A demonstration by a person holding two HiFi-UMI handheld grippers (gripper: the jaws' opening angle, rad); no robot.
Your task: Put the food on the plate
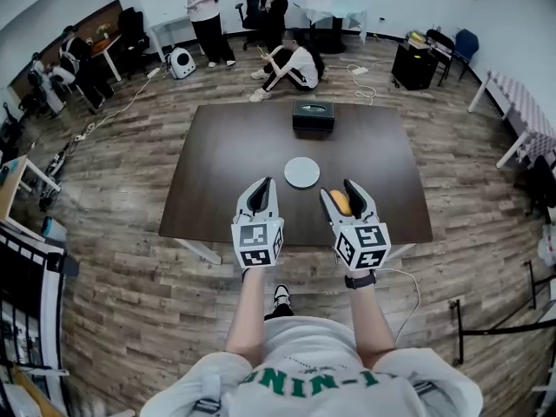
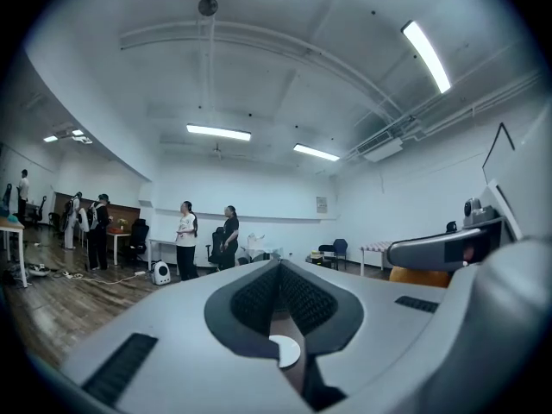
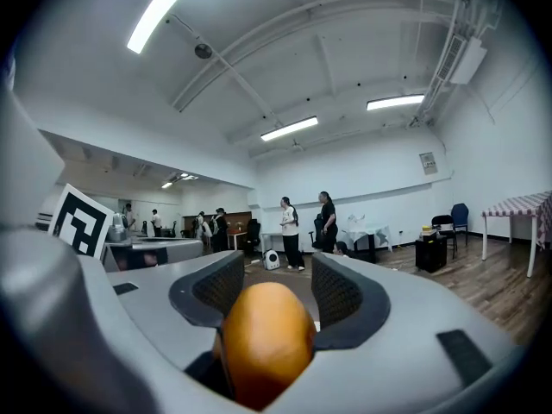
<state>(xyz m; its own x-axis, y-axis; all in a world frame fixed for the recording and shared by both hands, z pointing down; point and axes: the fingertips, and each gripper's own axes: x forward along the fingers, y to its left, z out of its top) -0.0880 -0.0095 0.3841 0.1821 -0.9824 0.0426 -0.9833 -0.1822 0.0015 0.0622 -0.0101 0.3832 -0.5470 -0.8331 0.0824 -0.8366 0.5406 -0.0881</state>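
A round white plate lies near the middle of the dark brown table. My right gripper hovers just near-right of the plate, shut on an orange-brown rounded piece of food. In the right gripper view the food fills the space between the jaws. My left gripper hangs near-left of the plate, shut with nothing in it. Through the slit under its closed tips a bit of the plate shows. The food also shows at the right of the left gripper view.
A black box stands at the table's far edge behind the plate. A person sits on the wooden floor beyond the table, and others stand by desks at the back. White table legs show under the near edge.
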